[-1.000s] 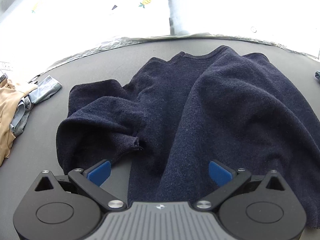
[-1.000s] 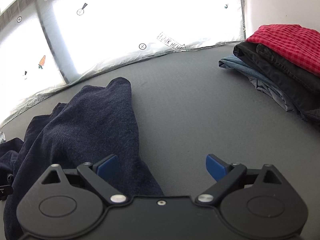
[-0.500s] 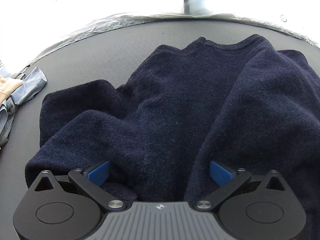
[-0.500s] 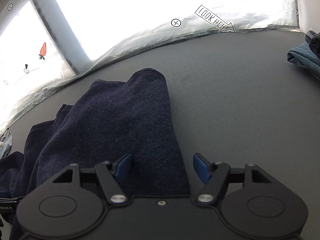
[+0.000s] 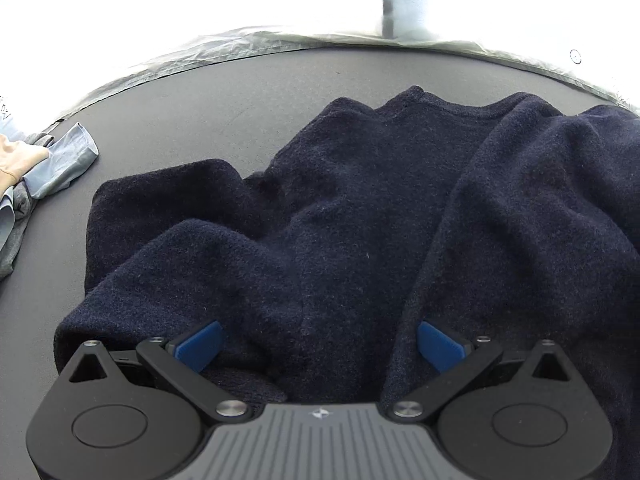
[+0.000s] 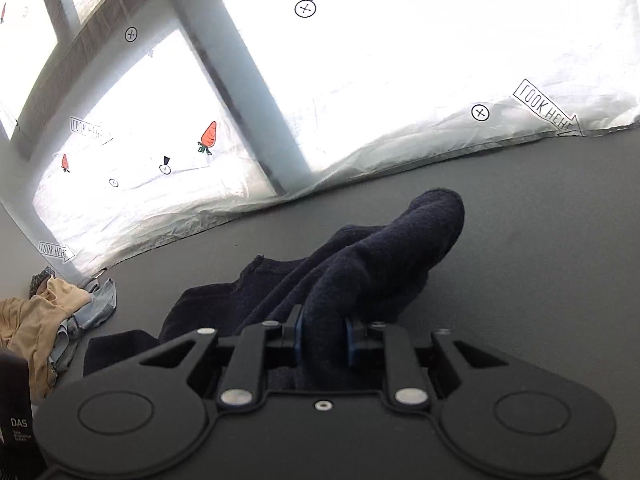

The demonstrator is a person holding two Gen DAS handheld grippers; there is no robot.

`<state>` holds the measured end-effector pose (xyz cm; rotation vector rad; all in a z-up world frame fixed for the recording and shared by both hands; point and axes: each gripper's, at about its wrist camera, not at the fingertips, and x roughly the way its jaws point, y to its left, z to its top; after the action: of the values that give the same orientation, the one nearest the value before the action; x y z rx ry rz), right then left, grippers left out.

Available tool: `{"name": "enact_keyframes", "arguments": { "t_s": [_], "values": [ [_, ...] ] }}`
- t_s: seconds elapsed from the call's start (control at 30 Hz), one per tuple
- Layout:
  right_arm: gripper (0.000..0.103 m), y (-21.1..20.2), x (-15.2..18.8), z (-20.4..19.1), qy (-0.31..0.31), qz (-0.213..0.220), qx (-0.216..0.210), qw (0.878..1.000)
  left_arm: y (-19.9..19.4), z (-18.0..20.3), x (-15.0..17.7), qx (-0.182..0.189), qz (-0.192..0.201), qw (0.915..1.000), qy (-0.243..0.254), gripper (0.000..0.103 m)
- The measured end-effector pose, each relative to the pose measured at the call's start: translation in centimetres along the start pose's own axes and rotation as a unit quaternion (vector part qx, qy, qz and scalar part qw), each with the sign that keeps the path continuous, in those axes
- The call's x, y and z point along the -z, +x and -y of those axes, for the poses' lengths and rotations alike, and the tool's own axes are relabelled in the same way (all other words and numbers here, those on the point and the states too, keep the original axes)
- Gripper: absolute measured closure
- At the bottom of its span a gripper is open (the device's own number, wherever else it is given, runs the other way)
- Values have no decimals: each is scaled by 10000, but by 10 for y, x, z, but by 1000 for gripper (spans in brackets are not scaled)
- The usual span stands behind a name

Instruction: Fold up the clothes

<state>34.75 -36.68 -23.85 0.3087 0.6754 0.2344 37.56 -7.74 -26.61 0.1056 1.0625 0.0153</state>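
A dark navy knit sweater (image 5: 360,220) lies rumpled on the dark grey table (image 5: 200,96), its neckline toward the far edge. My left gripper (image 5: 318,346) is open just above the sweater's near part, its blue pads (image 5: 198,344) apart over the fabric. In the right wrist view my right gripper (image 6: 324,340) is shut on a thick fold of the sweater (image 6: 380,264) and holds it lifted off the table; the sleeve end sticks up beyond the fingers.
A heap of tan and light blue clothes (image 6: 44,320) lies at the table's left; it also shows in the left wrist view (image 5: 44,168). A white crinkled backdrop (image 6: 400,100) with printed markers rises along the far edge. A black object (image 6: 16,420) stands lower left.
My right gripper has shut on the sweater fold and lifted it, turning left. My left gripper has moved forward over the sweater and stays open.
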Motion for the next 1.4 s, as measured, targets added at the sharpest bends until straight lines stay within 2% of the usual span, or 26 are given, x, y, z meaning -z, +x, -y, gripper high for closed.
{"name": "enact_keyframes", "arguments": {
  "t_s": [0.07, 0.17, 0.23, 0.3, 0.37, 0.43, 0.5, 0.63, 0.73, 0.83, 0.9, 1.03, 1.13, 1.2, 1.3, 1.37, 1.4],
  "values": [
    [83, 3, 2, -41, -741, -88, -279, 9968, -12, -14, 3, -46, 97, 9998, -182, 0],
    [83, 17, 17, -101, -1678, -471, -733, 9820, -30, -41, 10, -112, 218, 9981, -567, 0],
    [89, 29, 35, -129, -1796, -924, -1215, 9718, -40, -59, 17, -136, 262, 9960, -845, 0],
    [94, 39, 59, -146, -1624, -1449, -1670, 9616, -42, -70, 20, -172, 287, 9943, -1010, 0],
    [96, 38, 80, -162, -1839, -1870, -1828, 9475, -43, -78, 23, -199, 308, 9931, -1118, 0],
    [96, 23, 85, -172, -2356, -1749, -1688, 9410, -43, -79, 22, -203, 332, 9926, -1148, 0],
    [94, 10, 76, -169, -2454, -1456, -1512, 9464, -40, -76, 21, -129, 347, 9928, -1141, 0],
    [93, -19, 40, -138, -2024, -734, -894, 9724, -25, -56, 18, 23, 235, 9960, -861, 0],
    [91, -37, 23, -111, -1720, -414, -414, 9834, -12, -38, 20, 84, 85, 9983, -567, 0],
    [83, -42, 21, -94, -1733, -383, 36, 9841, 2, -20, 26, 129, -117, 9995, -280, 0],
    [83, -42, 23, -84, -1622, -457, 239, 9854, 11, -9, 30, 159, -252, 9995, -88, 0],
    [79, -48, 25, -63, -1218, -475, 543, 9899, 17, -8, 33, 220, -354, 9991, -121, 0],
    [71, -50, 27, -59, -1525, -532, 959, 9822, 21, -13, 34, 324, -407, 9983, -270, 0],
    [69, -51, 32, -58, -2000, -605, 1264, 9697, 21, -14, 35, 363, -383, 9982, -302, 0],
    [59, -46, 41, -54, -2649, -736, 1709, 9461, 21, -12, 37, 359, -315, 9985, -263, 0],
    [55, -39, 45, -44, -2647, -868, 1673, 9457, 21, -12, 38, 363, -297, 9985, -265, 0],
    [55, -34, 45, -38, -2479, -903, 1589, 9514, 21, -12, 38, 365, -290, 9986, -261, 0]
  ]
}}
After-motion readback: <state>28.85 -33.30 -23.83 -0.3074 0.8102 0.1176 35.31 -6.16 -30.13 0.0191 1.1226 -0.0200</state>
